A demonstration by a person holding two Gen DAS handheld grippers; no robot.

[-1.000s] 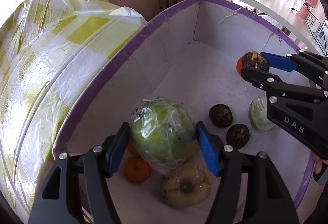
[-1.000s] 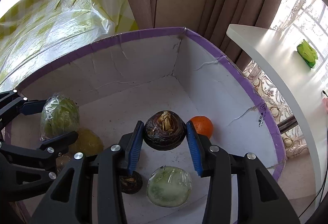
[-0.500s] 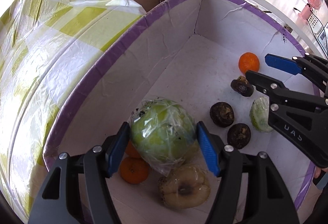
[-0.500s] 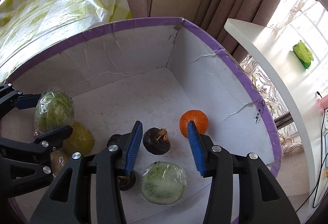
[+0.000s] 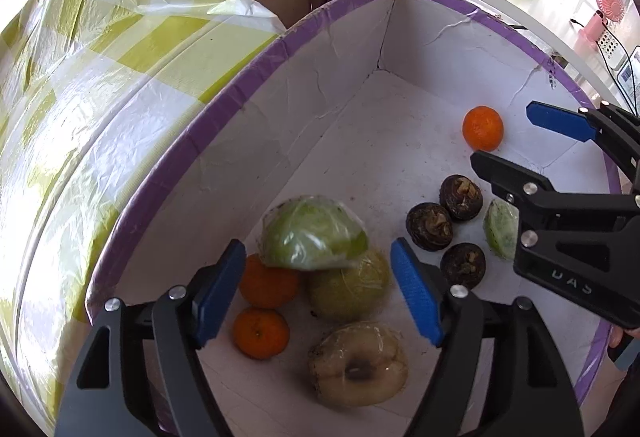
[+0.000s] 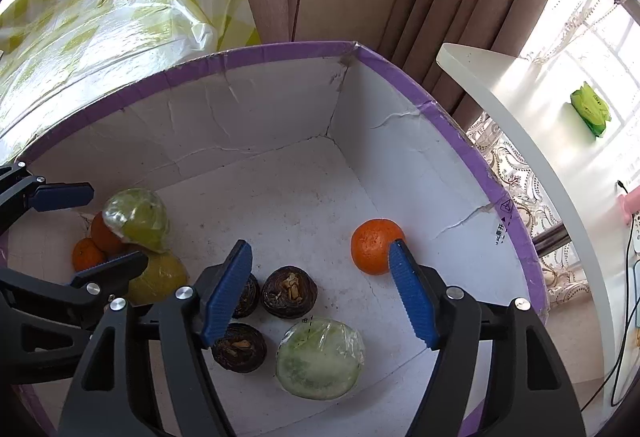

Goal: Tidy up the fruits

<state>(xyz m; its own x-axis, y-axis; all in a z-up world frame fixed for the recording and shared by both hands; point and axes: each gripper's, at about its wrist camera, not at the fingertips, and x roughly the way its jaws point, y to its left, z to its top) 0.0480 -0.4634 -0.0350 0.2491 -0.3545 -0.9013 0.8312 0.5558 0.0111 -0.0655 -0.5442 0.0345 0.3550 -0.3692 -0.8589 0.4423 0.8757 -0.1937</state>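
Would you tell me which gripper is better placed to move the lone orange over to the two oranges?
Right, I think. The right gripper, jaws opening and empty, has one fingertip beside the lone orange. The left gripper, also opening, hangs over the wrapped cabbage and the two oranges.

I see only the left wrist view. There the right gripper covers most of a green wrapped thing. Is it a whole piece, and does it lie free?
Observer: Yes. The right wrist view shows the wrapped green vegetable whole and round, lying on the box floor near the dark bulbs.
Operator: Is something between the pads of the right gripper?
Observer: No. The right gripper is opening, and between its pads I see only the floor.
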